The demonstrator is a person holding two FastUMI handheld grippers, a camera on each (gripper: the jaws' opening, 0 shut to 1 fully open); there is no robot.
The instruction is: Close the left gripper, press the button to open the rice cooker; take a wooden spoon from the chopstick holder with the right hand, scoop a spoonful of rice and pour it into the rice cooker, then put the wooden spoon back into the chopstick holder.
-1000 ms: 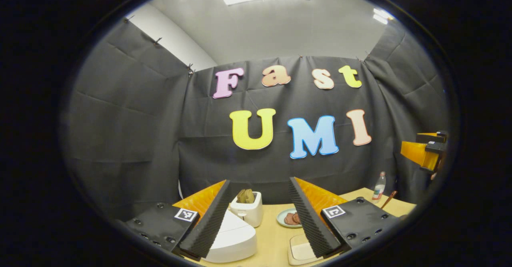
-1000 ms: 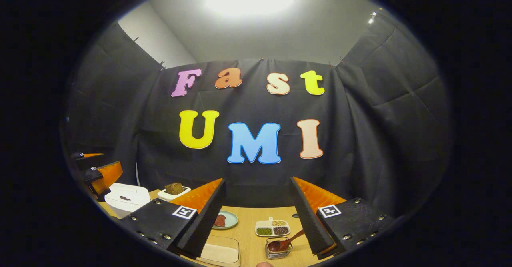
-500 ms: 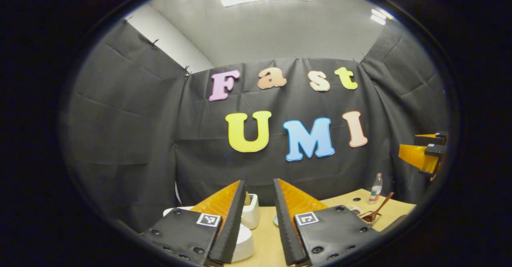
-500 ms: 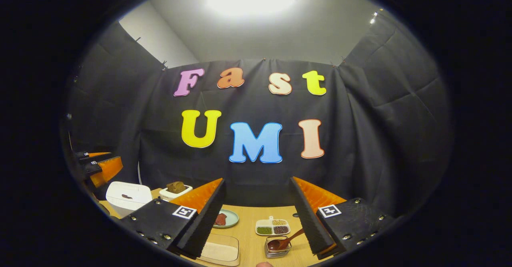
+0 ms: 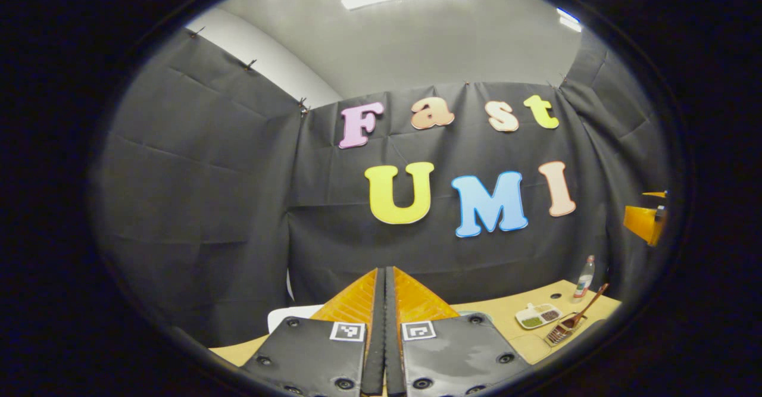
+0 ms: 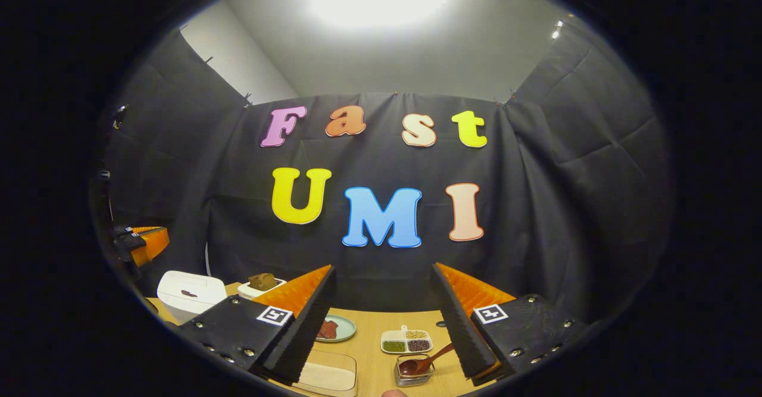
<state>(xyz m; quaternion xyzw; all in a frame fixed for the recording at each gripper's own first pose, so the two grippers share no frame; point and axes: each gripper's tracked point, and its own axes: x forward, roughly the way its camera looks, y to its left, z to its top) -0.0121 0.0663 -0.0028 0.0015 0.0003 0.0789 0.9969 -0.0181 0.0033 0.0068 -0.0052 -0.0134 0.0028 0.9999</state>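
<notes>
Off to the far left of the right gripper view sits the rice cooker, a white, rounded box with a smooth lid that is down and a small dark mark on top; in the left gripper view only a white corner of it peeks out behind the fingers. The left gripper has its two ribbed, wedge-shaped fingers pressed flat together with nothing between them, raised above the table. In the right gripper view it shows small at the left edge, higher than the cooker.

The wooden spoon is dark and glossy, its bowl down in the chopstick holder, a low wire-mesh basket near the front of the table, with the handle leaning up to the right. The right gripper is spread wide and holds nothing; the holder lies just inside its right finger.

Behind the holder stands a white divided dish with green, tan and dark grains in separate sections. To its left lies a pale green round plate with reddish slices, and nearer the camera a clear rectangular box of rice. A white toaster with brown bread stands beside the cooker. A small bottle stands upright at the table's far side. The table is smooth, light wood.
</notes>
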